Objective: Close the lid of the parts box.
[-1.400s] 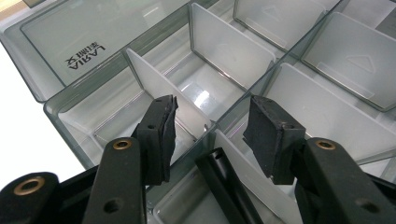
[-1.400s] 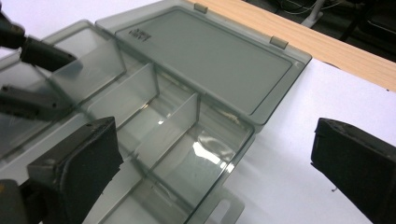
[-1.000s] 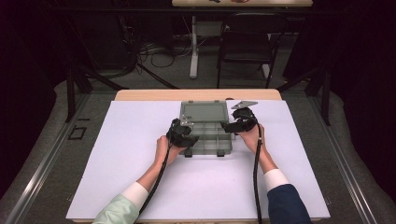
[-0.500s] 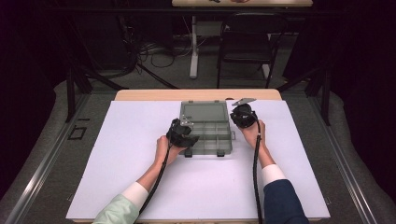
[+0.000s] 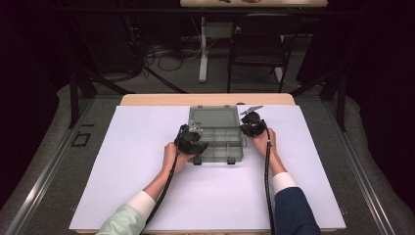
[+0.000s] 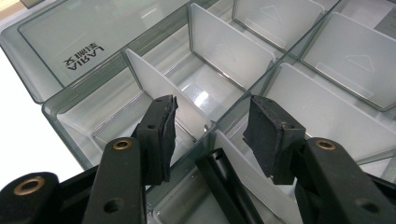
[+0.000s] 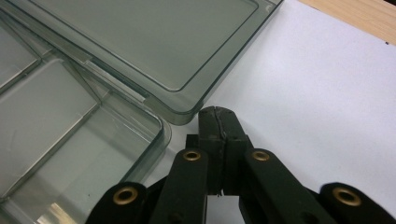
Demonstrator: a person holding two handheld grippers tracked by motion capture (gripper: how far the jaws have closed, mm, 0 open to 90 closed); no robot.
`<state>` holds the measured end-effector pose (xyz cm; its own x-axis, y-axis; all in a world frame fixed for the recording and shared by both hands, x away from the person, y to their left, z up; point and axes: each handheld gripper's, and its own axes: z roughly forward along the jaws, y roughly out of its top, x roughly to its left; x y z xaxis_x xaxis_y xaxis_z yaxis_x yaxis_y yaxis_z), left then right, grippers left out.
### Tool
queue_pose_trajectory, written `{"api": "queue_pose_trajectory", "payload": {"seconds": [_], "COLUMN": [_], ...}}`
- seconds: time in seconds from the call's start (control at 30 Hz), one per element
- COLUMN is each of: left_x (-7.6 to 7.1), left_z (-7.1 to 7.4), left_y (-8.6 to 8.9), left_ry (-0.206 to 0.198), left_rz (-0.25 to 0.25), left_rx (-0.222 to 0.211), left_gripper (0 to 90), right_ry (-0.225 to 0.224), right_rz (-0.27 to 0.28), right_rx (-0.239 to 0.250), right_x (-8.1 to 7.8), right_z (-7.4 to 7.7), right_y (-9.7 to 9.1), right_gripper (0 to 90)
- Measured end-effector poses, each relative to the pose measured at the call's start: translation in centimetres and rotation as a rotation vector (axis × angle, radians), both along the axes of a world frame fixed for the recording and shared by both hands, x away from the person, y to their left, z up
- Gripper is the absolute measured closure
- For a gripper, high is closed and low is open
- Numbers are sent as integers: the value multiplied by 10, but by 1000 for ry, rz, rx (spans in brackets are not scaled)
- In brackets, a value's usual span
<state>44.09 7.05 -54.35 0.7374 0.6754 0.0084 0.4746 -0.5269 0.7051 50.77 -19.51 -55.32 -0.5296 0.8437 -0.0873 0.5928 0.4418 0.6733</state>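
- We're over the white table cover (image 5: 147,196), and everything centres on the clear compartment box (image 5: 215,142), lying open near the far middle of the cover with its lid (image 5: 214,117) folded flat on the far side.
- Our left gripper (image 5: 191,141) sits at the box's left edge, pointing in over the compartments.
- In the left gripper view, that left gripper (image 6: 210,128) has its pads (image 6: 163,135) well apart, straddling a white divider (image 6: 163,93) where it meets the box's middle wall; nothing is pinched, and we cannot tell whether either pad touches the plastic.
- More white dividers (image 6: 229,46) stand upright in the compartments beyond, and printed lettering shows on the lid (image 6: 84,51) past them.
- Our right gripper (image 5: 253,125) is at the box's right edge, up by the hinge line between tray and lid.
- The right gripper view tells us its state: the right gripper (image 7: 218,116) has its pads pressed flat together, with nothing between them.
- Its tip sits just beside the lid's rounded corner (image 7: 187,114), outside the box, with the tray's corner (image 7: 159,128) just to the near side; contact with the lid we cannot tell.
- The box's two dark latches (image 5: 213,160) sit on its near edge, between our two forearms.
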Motion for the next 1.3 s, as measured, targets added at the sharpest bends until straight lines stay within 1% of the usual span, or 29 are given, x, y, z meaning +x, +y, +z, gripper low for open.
{"api": "queue_pose_trajectory", "payload": {"seconds": [0.03, 0.07, 0.1, 0.17, 0.2, 0.23, 0.27, 0.33, 0.4, 0.43, 0.6, 0.73, 0.77, 1.1, 1.3], "left_x": [0, 0, 0, 0, 0, 0, 0, 1, 1, 1, 2, 2, 2, 2, 1], "left_z": [0, 0, 0, -2, -1, -2, -2, -2, -2, -3, -3, -3, -3, -4, -5], "left_y": [0, 0, 1, 0, -1, -1, 0, 0, 0, 0, 2, 2, 2, 2, 2], "left_ry": [0, -1, -3, -13, -18, -18, -17, -20, -21, -25, -26, -28, -29, -38, -40], "left_rz": [-1, -4, -9, -12, -19, -20, -22, -27, -32, -35, -47, -50, -50, -55, -58], "left_rx": [1, 0, 0, 12, 26, 25, 23, 21, 22, 21, 16, 13, 13, 16, 16], "left_gripper": [515, 515, 516, 514, 514, 514, 515, 516, 519, 520, 525, 526, 526, 527, 527], "right_ry": [-2, 9, 9, 10, 3, 12, 8, 12, 4, 13, 8, 12, 3, -4, -7], "right_rz": [0, -2, -3, -2, -2, -3, -1, -4, -2, -4, -5, -22, -23, -40, -55], "right_rx": [7, 3, 7, 9, 20, 16, 25, 25, 33, 30, 36, 60, 68, 99, 104], "right_x": [1, 1, 1, 2, 3, 3, 3, 4, 4, 4, 5, 6, 6, 8, 9], "right_z": [0, 0, 0, 0, -1, -1, -1, -1, -2, -1, -2, -3, -3, -5, -5], "right_y": [0, -1, -1, -1, -1, -2, -2, -2, -3, -3, -3, -4, -4, -5, -5], "right_gripper": [900, 900, 900, 900, 900, 900, 900, 900, 900, 900, 900, 900, 900, 900, 900]}}
